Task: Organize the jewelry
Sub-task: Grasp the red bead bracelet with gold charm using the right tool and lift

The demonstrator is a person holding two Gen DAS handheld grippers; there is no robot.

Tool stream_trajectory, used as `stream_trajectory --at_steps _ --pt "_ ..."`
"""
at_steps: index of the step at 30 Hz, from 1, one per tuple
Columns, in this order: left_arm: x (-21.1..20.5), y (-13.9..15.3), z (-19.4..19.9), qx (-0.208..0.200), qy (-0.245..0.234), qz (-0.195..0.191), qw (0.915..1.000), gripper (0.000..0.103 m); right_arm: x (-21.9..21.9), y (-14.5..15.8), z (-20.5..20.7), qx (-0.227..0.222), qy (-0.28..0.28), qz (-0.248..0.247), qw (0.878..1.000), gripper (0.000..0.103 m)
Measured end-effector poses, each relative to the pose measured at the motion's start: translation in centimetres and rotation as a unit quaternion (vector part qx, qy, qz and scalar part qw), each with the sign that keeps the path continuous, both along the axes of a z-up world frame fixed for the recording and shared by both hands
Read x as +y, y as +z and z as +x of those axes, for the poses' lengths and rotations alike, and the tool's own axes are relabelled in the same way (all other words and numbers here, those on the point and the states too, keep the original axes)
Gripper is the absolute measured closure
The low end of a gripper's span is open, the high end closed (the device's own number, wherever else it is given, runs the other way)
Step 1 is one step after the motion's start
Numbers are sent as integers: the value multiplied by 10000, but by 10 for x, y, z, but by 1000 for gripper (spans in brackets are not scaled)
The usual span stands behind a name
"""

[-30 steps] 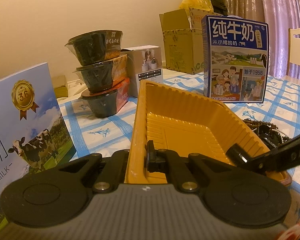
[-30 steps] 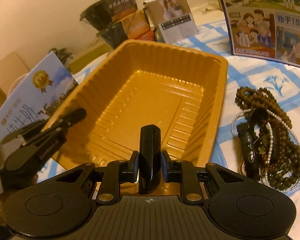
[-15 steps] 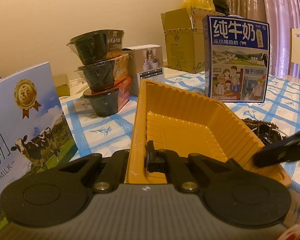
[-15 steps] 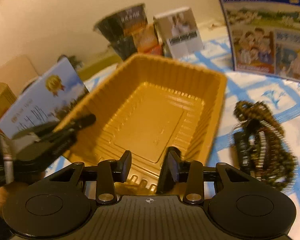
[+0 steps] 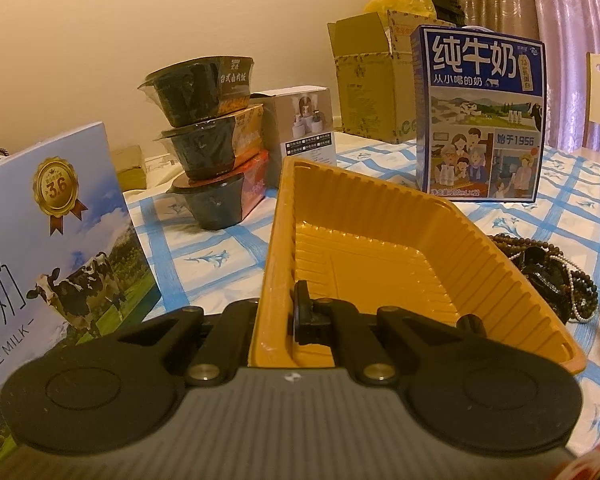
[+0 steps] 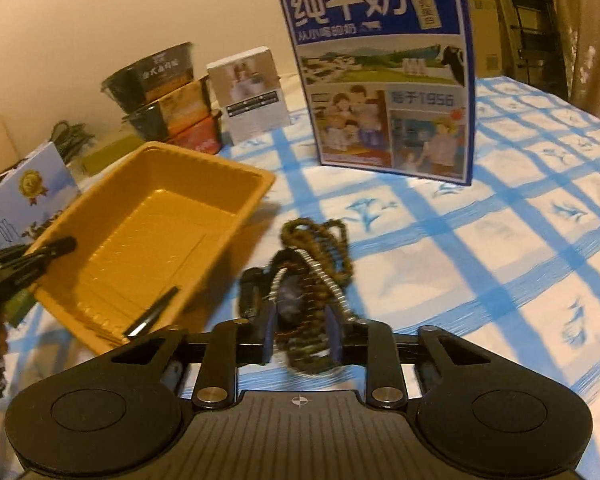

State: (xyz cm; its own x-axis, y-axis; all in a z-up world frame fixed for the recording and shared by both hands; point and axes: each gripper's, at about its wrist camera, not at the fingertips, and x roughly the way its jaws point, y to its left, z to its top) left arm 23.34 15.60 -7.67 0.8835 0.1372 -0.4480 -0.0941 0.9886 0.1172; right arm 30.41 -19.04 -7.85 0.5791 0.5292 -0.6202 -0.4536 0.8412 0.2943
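Note:
A yellow ribbed plastic tray point(image 5: 380, 248) lies on the blue-checked tablecloth. My left gripper point(image 5: 276, 320) is shut on the tray's near left wall, one finger inside and one outside. A black hair clip point(image 6: 152, 314) lies inside the tray at its near end. A pile of jewelry point(image 6: 312, 264), brown bead strands, a pearl strand and a dark piece, lies on the cloth right of the tray point(image 6: 148, 220); it also shows in the left wrist view point(image 5: 548, 276). My right gripper point(image 6: 300, 340) is open, its fingers on either side of the pile's near end.
A blue milk carton point(image 6: 384, 72) stands behind the jewelry. Stacked black food bowls point(image 5: 208, 140) and a small white box point(image 5: 308, 128) stand behind the tray. A light blue milk box point(image 5: 48, 240) stands to the left. Cardboard boxes point(image 5: 368, 80) stand at the back.
My right gripper opened and let go of the black hair clip in the tray, then swung right to the jewelry pile. My left gripper kept its hold on the tray wall.

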Motion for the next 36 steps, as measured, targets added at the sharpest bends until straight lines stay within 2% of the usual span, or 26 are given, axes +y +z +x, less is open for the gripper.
stream_trajectory --at_steps 7,10,19,25,28,32,36 --pt "0 -1 1 20 15 18 10000 100 1 -9 16 -239 459 -121 9986 84" --pt "1 -1 2 28 18 23 10000 100 8 -16 27 -252 686 -136 9972 89" --pt "2 -1 3 19 20 22 10000 100 11 -44 60 25 1091 77 9940 90" --pt "2 -1 3 18 14 39 10000 100 3 -53 74 269 1335 613 9888 91" --pt "2 -1 4 18 21 40 10000 100 1 -59 82 547 1426 939 9838 91" --pt "1 -2 3 16 39 33 10000 100 -5 -63 86 932 1366 1316 9774 90" --pt "1 -2 3 19 44 23 10000 100 -10 -64 79 1000 1269 1519 9751 91"
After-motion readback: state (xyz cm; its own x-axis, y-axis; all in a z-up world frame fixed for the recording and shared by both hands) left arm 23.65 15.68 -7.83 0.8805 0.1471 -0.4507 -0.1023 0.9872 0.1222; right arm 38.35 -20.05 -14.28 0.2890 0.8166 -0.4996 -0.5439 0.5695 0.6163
